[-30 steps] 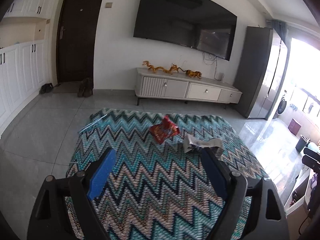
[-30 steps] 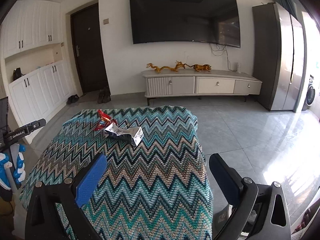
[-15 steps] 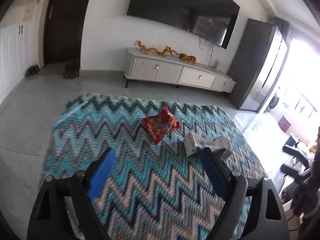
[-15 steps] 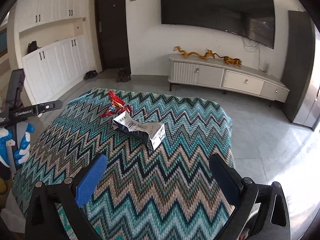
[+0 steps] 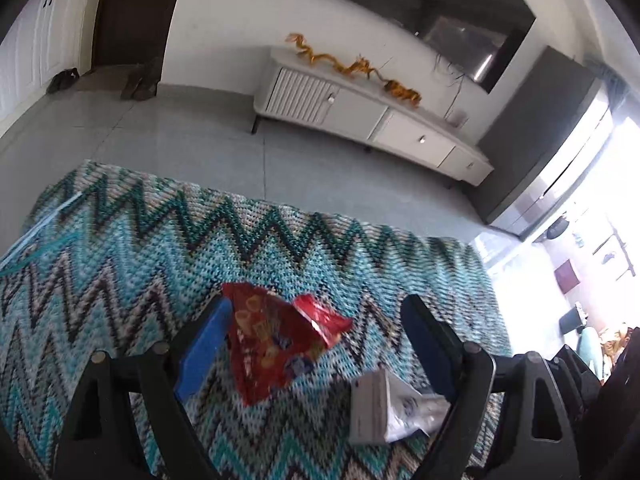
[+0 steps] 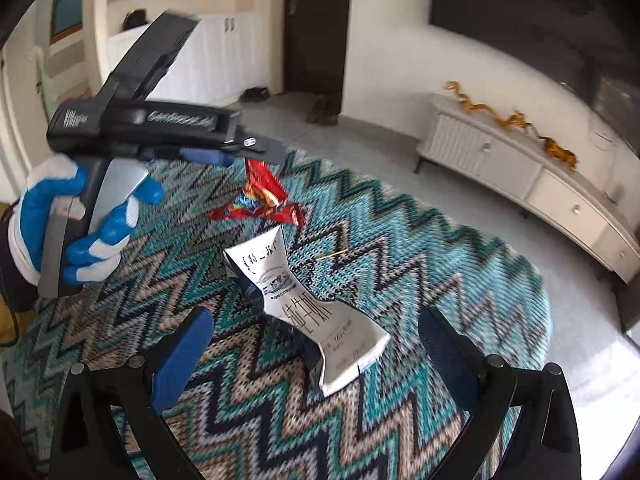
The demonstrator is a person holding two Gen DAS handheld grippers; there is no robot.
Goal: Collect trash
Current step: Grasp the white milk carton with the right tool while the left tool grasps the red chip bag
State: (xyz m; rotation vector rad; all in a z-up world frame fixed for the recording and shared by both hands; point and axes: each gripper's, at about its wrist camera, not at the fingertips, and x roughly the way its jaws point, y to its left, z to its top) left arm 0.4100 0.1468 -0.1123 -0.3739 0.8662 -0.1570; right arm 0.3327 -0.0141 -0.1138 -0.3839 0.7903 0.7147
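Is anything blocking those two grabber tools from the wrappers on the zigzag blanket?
Nothing visible. The left hand-held gripper is open around the red crinkled snack wrapper; the right hand-held gripper is open around the white printed paper packet.

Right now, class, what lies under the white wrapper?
The white wrapper lies crumpled on the zigzag blanket, with the red snack bag just beyond it. Whatever its raised folds cover is hidden.

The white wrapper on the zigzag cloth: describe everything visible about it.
The white wrapper is a crumpled, empty-looking pouch of thin foil or plastic, printed with black characters and a small emblem. It lies twisted on the zigzag cloth, with one end pointing at the red snack bag. The open right gripper frames it without touching.
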